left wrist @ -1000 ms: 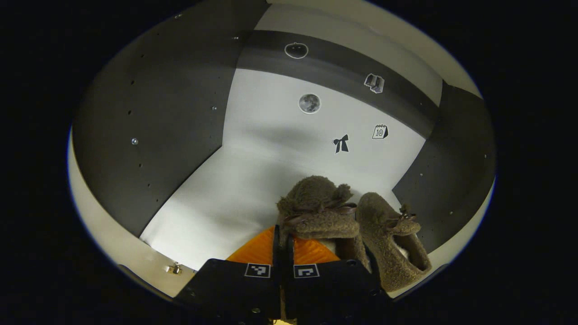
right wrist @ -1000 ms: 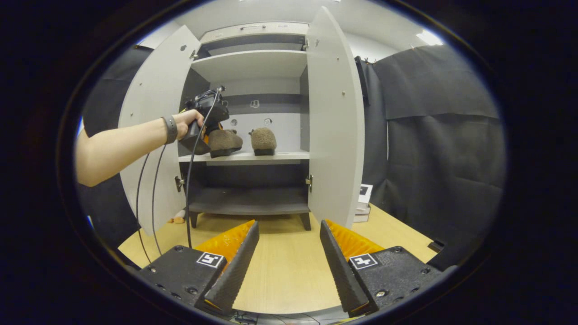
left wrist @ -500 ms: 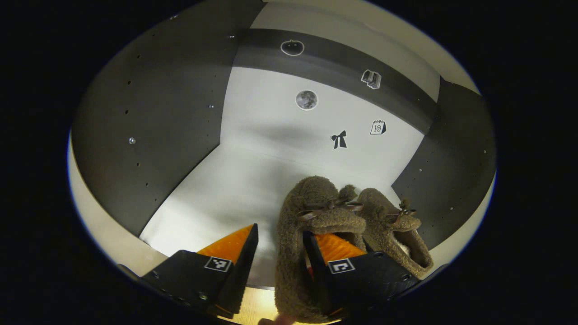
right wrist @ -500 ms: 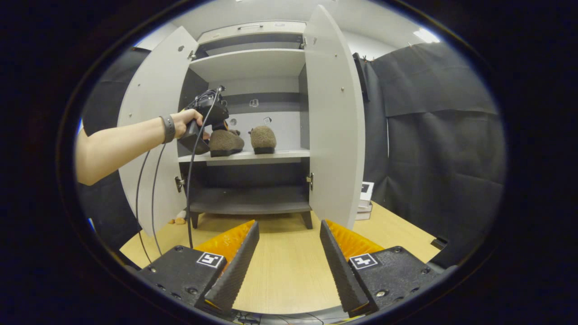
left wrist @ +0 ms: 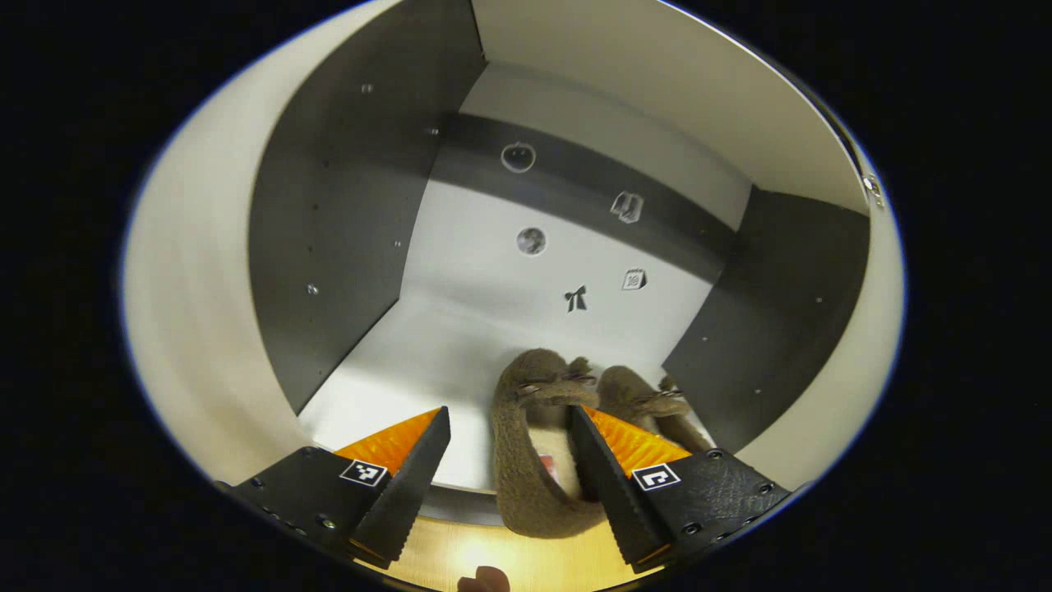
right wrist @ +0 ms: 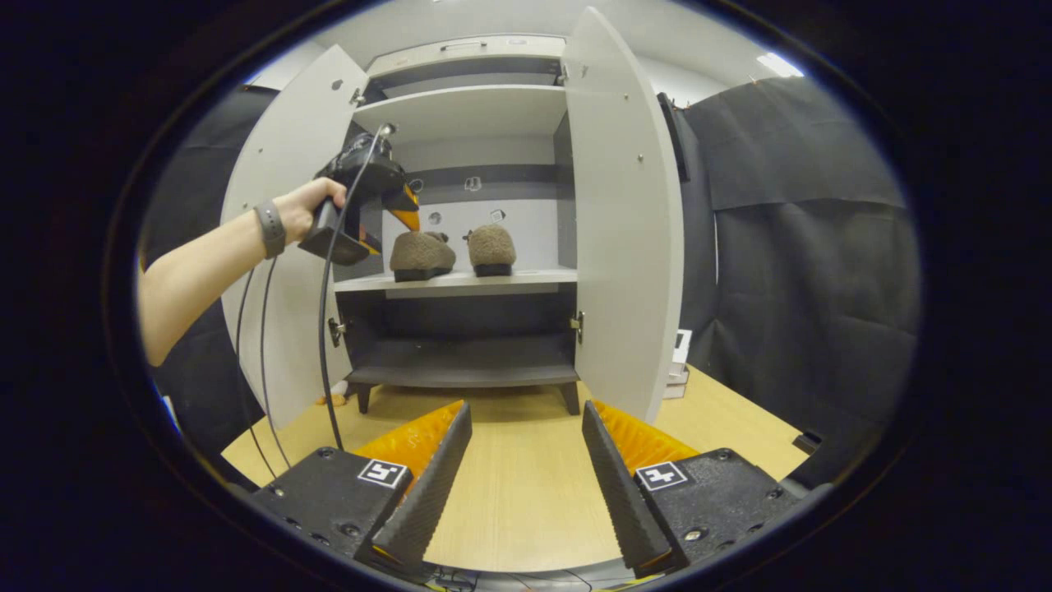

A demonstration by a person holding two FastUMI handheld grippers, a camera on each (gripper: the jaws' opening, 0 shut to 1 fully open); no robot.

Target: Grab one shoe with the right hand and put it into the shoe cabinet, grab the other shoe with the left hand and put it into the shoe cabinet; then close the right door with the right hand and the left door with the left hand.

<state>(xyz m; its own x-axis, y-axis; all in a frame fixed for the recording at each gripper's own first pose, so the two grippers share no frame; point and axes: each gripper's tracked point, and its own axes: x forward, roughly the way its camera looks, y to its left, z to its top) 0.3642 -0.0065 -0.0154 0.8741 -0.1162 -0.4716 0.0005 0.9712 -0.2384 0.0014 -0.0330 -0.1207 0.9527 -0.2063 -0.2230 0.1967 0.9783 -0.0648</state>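
Two brown fuzzy shoes stand side by side on the cabinet's middle shelf (left wrist: 411, 362). In the left gripper view the nearer shoe (left wrist: 526, 460) lies between the fingers and the other shoe (left wrist: 649, 403) is to its right. My left gripper (left wrist: 509, 419) is open and just outside the shelf's front edge, touching neither shoe. In the right gripper view a hand holds the left gripper (right wrist: 408, 218) up left of the shoes (right wrist: 422, 253) (right wrist: 491, 247). My right gripper (right wrist: 526, 411) is open above the wooden table (right wrist: 526, 485). The left door (right wrist: 283, 247) and right door (right wrist: 625, 222) both stand wide open.
The cabinet has a dark lower shelf (right wrist: 460, 370) and a pale upper shelf (right wrist: 468, 107). Cables (right wrist: 325, 345) hang from the left gripper in front of the left door. A white box (right wrist: 680, 362) sits on the table behind the right door. Black cloth hangs at the right.
My left gripper opened, let go of the shoe on the shelf, then drew back and up out of the cabinet. The right gripper barely moved.
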